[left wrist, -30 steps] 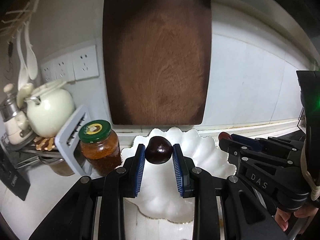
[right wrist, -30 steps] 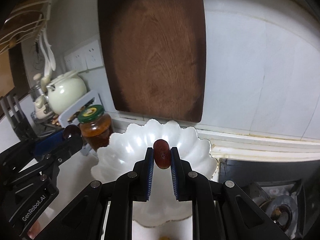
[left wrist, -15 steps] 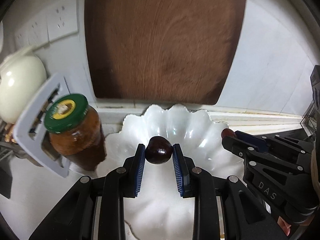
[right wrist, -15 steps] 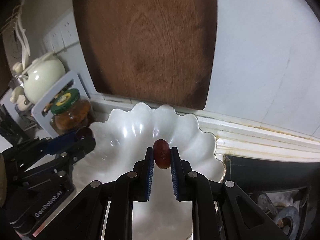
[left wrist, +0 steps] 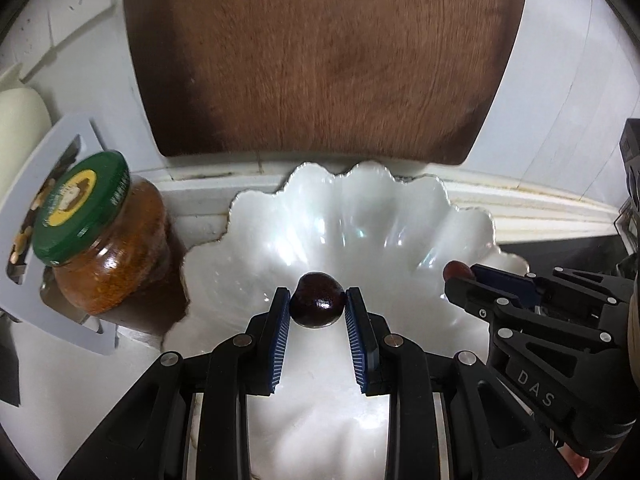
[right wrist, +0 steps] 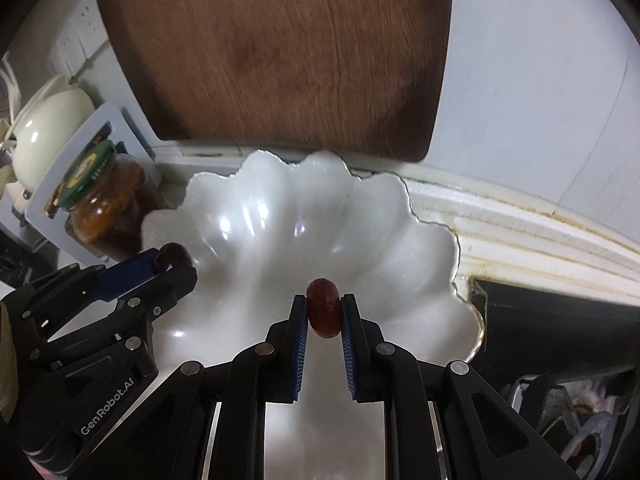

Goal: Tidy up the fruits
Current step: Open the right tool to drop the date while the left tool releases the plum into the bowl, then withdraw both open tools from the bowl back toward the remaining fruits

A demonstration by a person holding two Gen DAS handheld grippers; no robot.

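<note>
My left gripper [left wrist: 317,306] is shut on a round dark plum-coloured fruit [left wrist: 317,300], held over the white scalloped bowl [left wrist: 360,220]. My right gripper [right wrist: 324,314] is shut on a smaller oblong reddish fruit [right wrist: 323,312], also over the bowl [right wrist: 260,220]. Each gripper shows in the other's view: the right one [left wrist: 460,272] with its red fruit at the bowl's right rim, the left one [right wrist: 172,260] with its dark fruit at the bowl's left side. No fruit lies in the part of the bowl that shows.
A large brown cutting board [left wrist: 320,56] leans on the white tiled wall behind the bowl. Left of the bowl stand a green-lidded jar [left wrist: 100,236], a white rack [left wrist: 40,200] and a cream teapot [right wrist: 48,132]. A dark stove top [right wrist: 560,320] lies to the right.
Both grippers have tipped downward and moved closer to the bowl, which now fills more of each view. Each still grips its fruit.
</note>
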